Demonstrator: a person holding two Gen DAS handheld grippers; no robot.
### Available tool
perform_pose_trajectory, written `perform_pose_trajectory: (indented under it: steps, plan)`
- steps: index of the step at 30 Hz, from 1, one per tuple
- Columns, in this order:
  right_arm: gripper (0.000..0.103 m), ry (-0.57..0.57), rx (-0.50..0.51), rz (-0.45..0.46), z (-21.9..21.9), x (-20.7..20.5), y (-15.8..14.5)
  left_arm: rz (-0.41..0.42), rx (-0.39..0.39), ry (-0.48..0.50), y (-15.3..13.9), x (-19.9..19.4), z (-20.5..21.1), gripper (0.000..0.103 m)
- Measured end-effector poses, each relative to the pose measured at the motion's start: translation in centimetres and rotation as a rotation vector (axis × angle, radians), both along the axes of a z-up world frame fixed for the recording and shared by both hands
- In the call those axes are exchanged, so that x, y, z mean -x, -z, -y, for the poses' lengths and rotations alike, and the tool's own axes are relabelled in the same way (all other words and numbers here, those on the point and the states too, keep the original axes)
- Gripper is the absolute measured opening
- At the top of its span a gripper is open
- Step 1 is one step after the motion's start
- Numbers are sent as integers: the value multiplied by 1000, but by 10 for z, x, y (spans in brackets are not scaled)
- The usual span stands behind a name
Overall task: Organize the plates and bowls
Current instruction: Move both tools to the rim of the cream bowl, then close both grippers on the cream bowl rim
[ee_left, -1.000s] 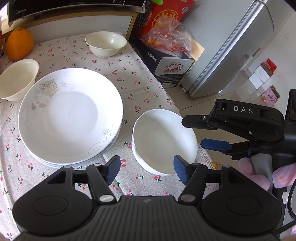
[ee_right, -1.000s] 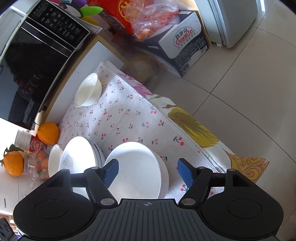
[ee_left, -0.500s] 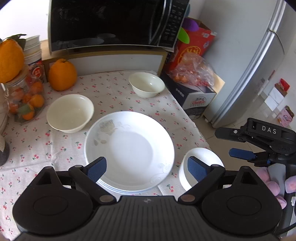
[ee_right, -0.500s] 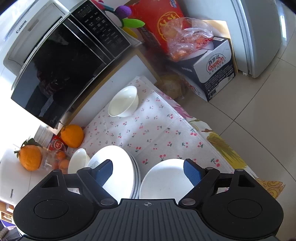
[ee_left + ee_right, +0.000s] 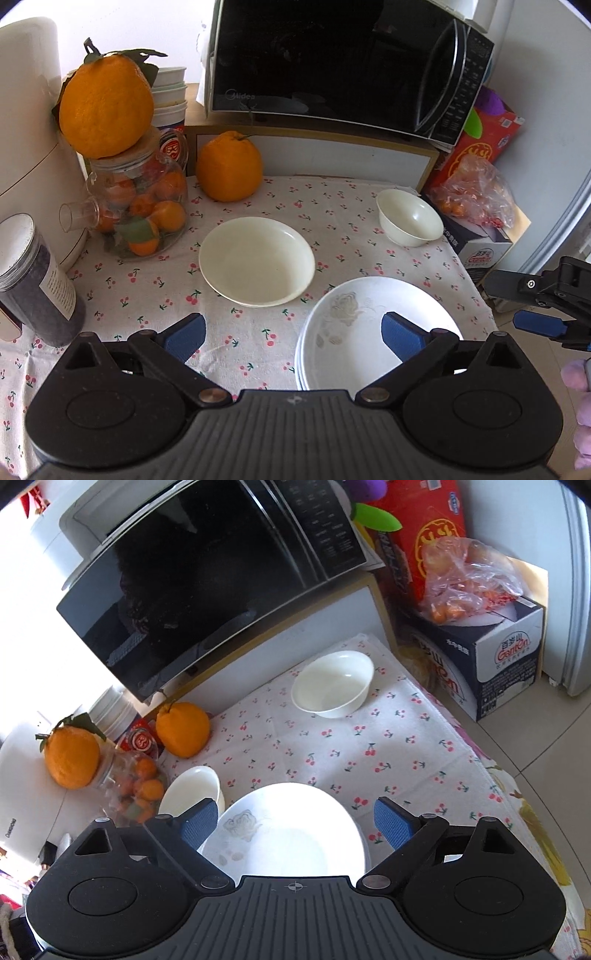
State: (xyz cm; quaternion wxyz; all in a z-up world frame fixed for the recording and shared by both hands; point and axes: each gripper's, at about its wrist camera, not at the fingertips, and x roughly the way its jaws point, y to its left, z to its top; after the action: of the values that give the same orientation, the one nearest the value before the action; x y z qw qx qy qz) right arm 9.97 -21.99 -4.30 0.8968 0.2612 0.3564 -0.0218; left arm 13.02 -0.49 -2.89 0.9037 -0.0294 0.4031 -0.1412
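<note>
A stack of white plates (image 5: 354, 325) with a grey flower print lies at the table's near right. Left of it and farther back sits a wide cream bowl (image 5: 256, 260), and a smaller cream bowl (image 5: 410, 218) stands at the far right corner. My left gripper (image 5: 293, 338) hangs above the cloth in front of the wide bowl, jaws opening, nothing between them. My right gripper (image 5: 295, 823) hovers over the plate stack (image 5: 288, 838), jaws also opening and empty. The small bowl (image 5: 332, 685) and the wide bowl (image 5: 192, 790) lie beyond it. The right gripper (image 5: 535, 310) also shows at the right edge of the left wrist view.
A black microwave (image 5: 343, 66) stands on a shelf at the back. Large oranges (image 5: 229, 166), a glass jar of small oranges (image 5: 140, 214) and a dark jar (image 5: 33, 280) crowd the left. Off the right table edge are a cardboard box (image 5: 495, 664), a bag of fruit and the fridge.
Both grippers pulled back and tilted up, bringing the microwave into view. Their jaws spread wider. The left view swung left, and the small white dish beside the stack dropped out of sight.
</note>
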Motion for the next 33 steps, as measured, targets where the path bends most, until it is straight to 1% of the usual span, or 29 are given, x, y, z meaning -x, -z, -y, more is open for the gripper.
perform_pose_trajectory:
  steps: [5,8,10,12,16,17,19,20,22,23,24,25,26,27,28,30,31,33]
  plan:
    - [93,-54,8,19,-23,-31,5,20,37,-69,15,-18,-16,103]
    - [93,-80,5,42,-35,-46,11,30,61,-126,28,-28,-27,102]
    - [93,-103,-14,57,-41,-56,17,33,74,-169,37,-34,-36,99]
    - [93,-115,-33,66,-49,-67,22,33,108,-195,43,-39,-44,97]
    - [93,-151,-31,88,-63,-86,29,40,187,-218,49,-45,-56,84]
    - [93,-159,-24,92,-66,-90,30,46,199,-220,49,-45,-59,82]
    - [93,-169,-8,94,-72,-98,33,55,216,-229,49,-47,-63,72]
    - [92,-168,-8,94,-73,-102,35,56,228,-231,50,-48,-65,70]
    - [91,-163,-34,96,-72,-108,40,51,258,-230,51,-50,-67,58]
    - [87,-163,-50,95,-71,-111,42,47,268,-230,51,-51,-67,55]
    - [84,-161,-62,93,-71,-113,44,44,277,-232,51,-51,-67,49]
    - [82,-156,-73,92,-71,-115,47,42,289,-233,52,-53,-67,45]
    - [76,-151,-82,91,-71,-116,48,39,301,-232,53,-54,-67,43]
    - [70,-149,-97,86,-71,-118,51,38,311,-231,53,-54,-67,39]
    - [67,-150,-107,82,-71,-120,53,38,318,-230,53,-55,-67,35]
    - [56,-153,-120,78,-73,-122,56,32,327,-230,55,-57,-66,29]
    - [53,-151,-122,75,-74,-123,57,28,329,-233,56,-57,-65,26]
    - [44,-147,-131,67,-75,-124,60,17,331,-241,59,-59,-64,22]
